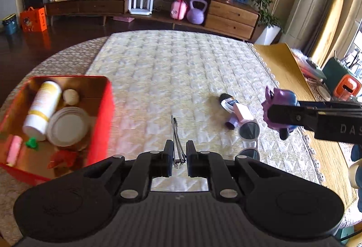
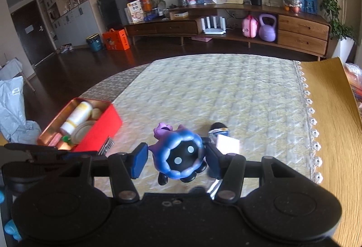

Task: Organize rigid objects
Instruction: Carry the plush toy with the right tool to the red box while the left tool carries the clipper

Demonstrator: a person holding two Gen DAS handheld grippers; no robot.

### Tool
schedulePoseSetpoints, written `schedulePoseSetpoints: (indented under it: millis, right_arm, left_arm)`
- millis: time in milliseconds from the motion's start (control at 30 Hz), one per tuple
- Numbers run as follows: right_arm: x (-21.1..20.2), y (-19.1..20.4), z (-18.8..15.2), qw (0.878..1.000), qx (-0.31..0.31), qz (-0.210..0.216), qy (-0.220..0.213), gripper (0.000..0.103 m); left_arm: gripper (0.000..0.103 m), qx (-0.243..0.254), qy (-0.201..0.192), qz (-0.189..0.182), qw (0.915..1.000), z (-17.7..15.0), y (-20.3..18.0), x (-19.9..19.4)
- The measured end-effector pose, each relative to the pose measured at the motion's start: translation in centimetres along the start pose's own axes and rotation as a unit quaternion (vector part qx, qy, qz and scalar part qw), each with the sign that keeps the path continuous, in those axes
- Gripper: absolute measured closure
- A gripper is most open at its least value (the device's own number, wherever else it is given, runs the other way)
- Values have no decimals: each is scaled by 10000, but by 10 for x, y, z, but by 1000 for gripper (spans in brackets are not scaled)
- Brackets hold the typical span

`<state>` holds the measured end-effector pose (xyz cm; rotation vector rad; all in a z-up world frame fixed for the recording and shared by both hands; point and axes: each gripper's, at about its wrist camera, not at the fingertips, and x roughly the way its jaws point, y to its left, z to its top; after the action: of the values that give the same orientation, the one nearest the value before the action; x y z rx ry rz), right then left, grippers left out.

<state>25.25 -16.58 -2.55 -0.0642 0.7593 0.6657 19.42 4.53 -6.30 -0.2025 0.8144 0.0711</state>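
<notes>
Left wrist view: the red box (image 1: 99, 111) sits at the mat's left, already holding a bottle (image 1: 43, 109) and lids. The right gripper (image 2: 176, 161) pinches a blue-purple toy (image 2: 178, 156); the left gripper (image 1: 179, 156) is pressed together on thin metal tweezers (image 1: 177, 142). Both loads look mid-carry; next, each needs positioning over the box before release.

We see a wide bare stretch of quilted mat (image 1: 181, 70) through the middle and far side of the table, open for a gripper to pass. On the left, the red tin (image 1: 101, 115) stands with raised walls and is crowded with a white bottle (image 1: 43, 109) and a round lid (image 1: 67, 127). To the right, a dark tube (image 1: 227, 101), a pink box (image 1: 243, 112) and sunglasses (image 1: 248, 131) lie clustered together.
</notes>
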Motion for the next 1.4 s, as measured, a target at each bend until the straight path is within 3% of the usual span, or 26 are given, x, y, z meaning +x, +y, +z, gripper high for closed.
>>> schedulePoseSetpoints:
  millis: [533, 1033, 1400]
  right_arm:
    - [14, 92, 10, 9979, -586, 283, -16, 48]
    - [68, 151, 32, 9938, -1069, 307, 72, 48]
    - [128, 177, 38, 9914, -1222, 264, 384, 48]
  left_arm:
    - [91, -53, -273, 384, 9989, 0, 86, -49]
    - [91, -368, 22, 747, 9965, -4, 162, -30]
    - [91, -653, 286, 832, 9940, -9, 190, -8]
